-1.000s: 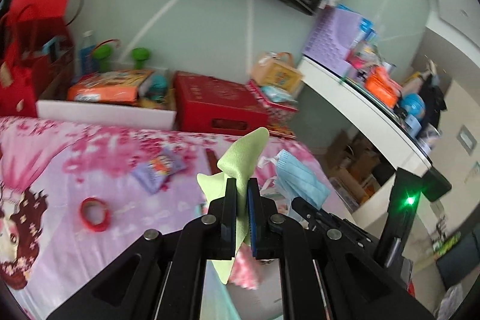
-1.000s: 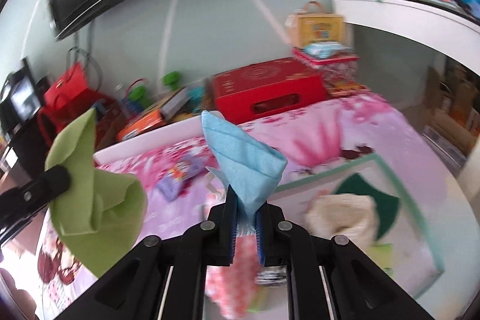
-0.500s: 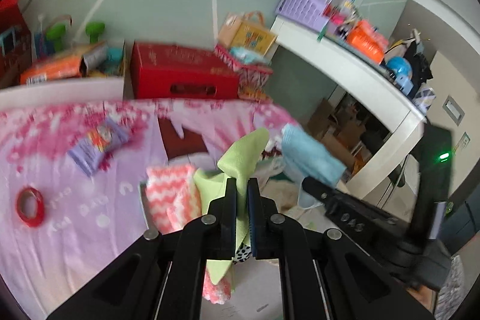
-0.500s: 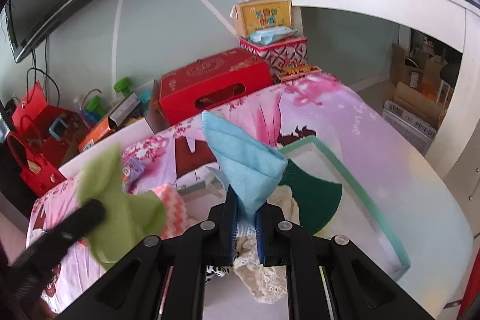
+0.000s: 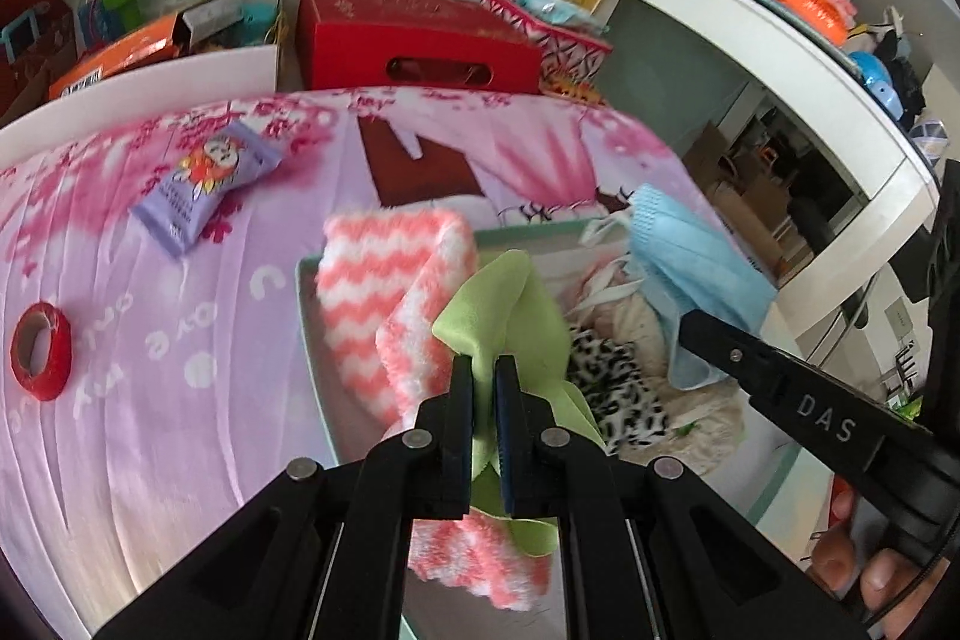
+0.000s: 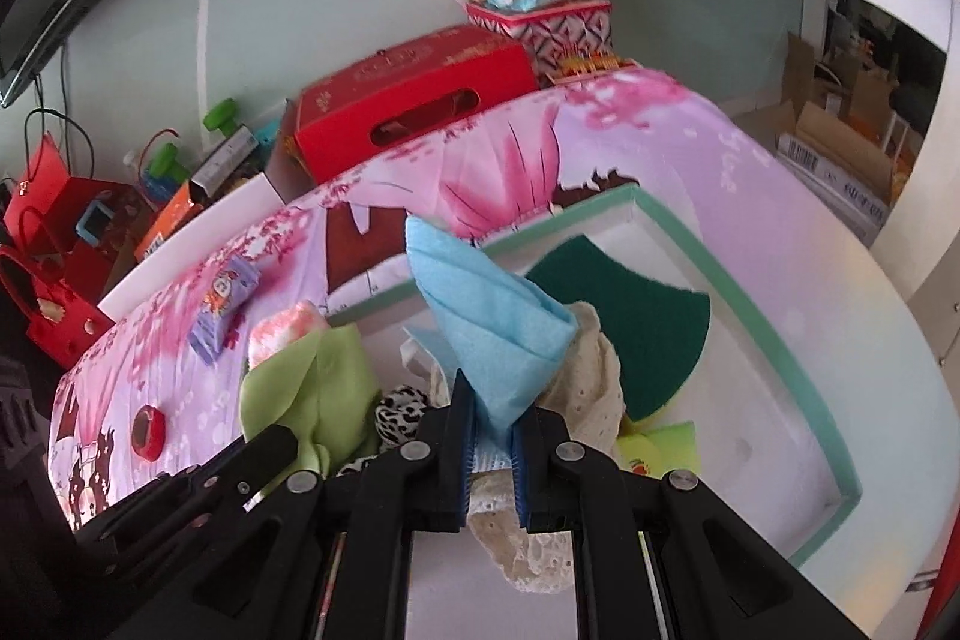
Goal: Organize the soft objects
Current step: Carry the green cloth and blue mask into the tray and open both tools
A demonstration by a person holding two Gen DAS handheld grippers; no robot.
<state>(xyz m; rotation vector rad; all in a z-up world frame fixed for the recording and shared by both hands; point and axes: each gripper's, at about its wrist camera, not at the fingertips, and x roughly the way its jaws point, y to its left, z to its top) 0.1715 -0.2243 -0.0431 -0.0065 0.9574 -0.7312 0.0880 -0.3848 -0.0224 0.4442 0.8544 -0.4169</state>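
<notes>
While both grippers hang over the tray [image 6: 726,280], each is clenched on cloth.
Left gripper [image 5: 483,370] pinches the green cloth [image 5: 510,304]; right gripper [image 6: 493,403] pinches the blue cloth [image 6: 486,322].

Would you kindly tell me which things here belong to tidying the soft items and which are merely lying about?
Part of the job:
- green cloth in the left tool
- blue face mask in the right tool
- teal-rimmed tray
- pink zigzag towel
- leopard-print cloth

Lying about:
- red tape roll
- purple snack packet
- red box
</notes>
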